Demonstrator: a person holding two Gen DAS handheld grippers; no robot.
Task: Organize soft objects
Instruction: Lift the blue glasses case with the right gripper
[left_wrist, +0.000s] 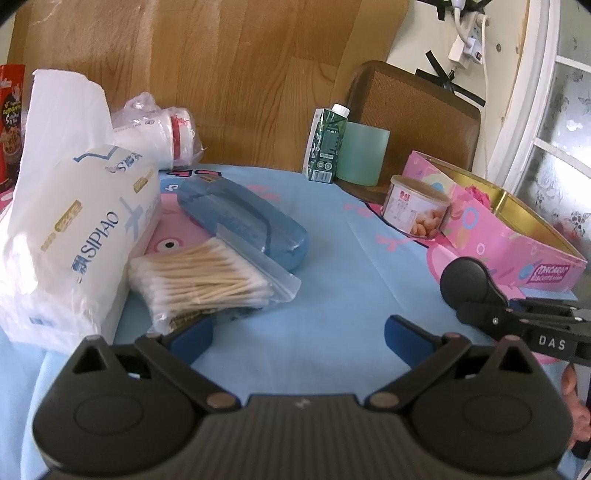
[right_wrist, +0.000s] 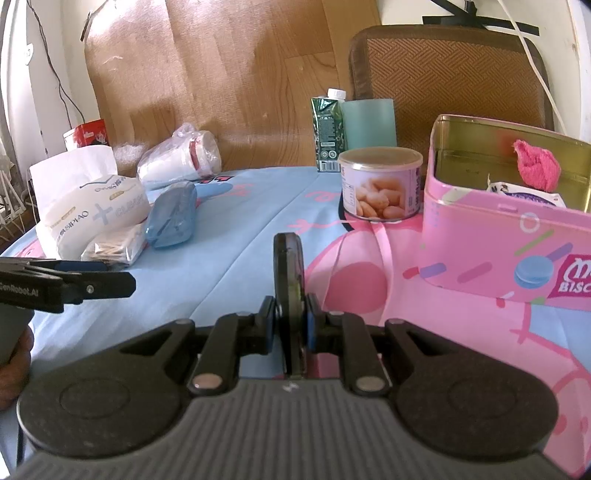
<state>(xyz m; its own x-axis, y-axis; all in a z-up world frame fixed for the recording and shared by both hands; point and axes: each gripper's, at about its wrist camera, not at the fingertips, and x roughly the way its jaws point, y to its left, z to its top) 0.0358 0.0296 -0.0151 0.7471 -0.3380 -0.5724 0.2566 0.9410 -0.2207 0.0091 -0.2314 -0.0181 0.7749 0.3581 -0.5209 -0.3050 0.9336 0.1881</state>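
Right gripper (right_wrist: 290, 325) pinches a flat black disc (right_wrist: 289, 266) edge-on beside the pink tin (right_wrist: 498, 251), left gripper (left_wrist: 299, 332) wide and empty; thin grip, disc could slip.

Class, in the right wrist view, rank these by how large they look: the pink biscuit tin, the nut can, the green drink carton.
1. pink biscuit tin, clearly largest.
2. nut can.
3. green drink carton, though it stands farther back, so its true size against the can is unsure.
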